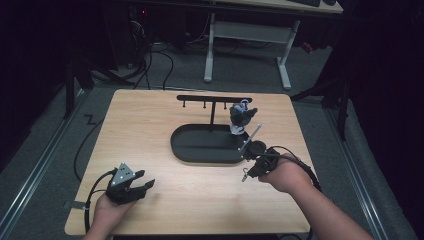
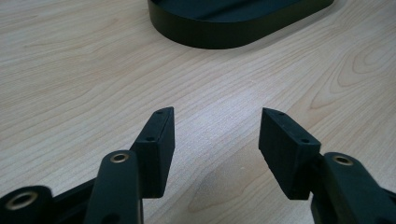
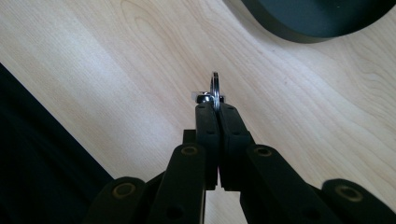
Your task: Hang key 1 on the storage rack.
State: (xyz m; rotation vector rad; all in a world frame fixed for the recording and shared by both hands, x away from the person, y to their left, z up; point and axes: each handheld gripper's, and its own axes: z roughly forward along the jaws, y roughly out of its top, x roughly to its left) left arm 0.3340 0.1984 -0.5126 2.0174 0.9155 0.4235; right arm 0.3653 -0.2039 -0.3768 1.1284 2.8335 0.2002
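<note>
1. The right gripper (image 3: 215,108), fingers pressed together, pinches a metal key ring (image 3: 215,87) above the tabletop (image 1: 150,130), just right of the black tray (image 1: 200,150).
2. The left gripper (image 2: 217,135) rests near-left, fingers spread, holding nothing.

This looks like a dark lab or work room. Far beyond the grippers stands a white-legged desk (image 1: 247,35) with many black cables (image 1: 155,60) on the grey floor (image 1: 240,75), and the wooden table (image 1: 150,130) sits in one pool of light.
</note>
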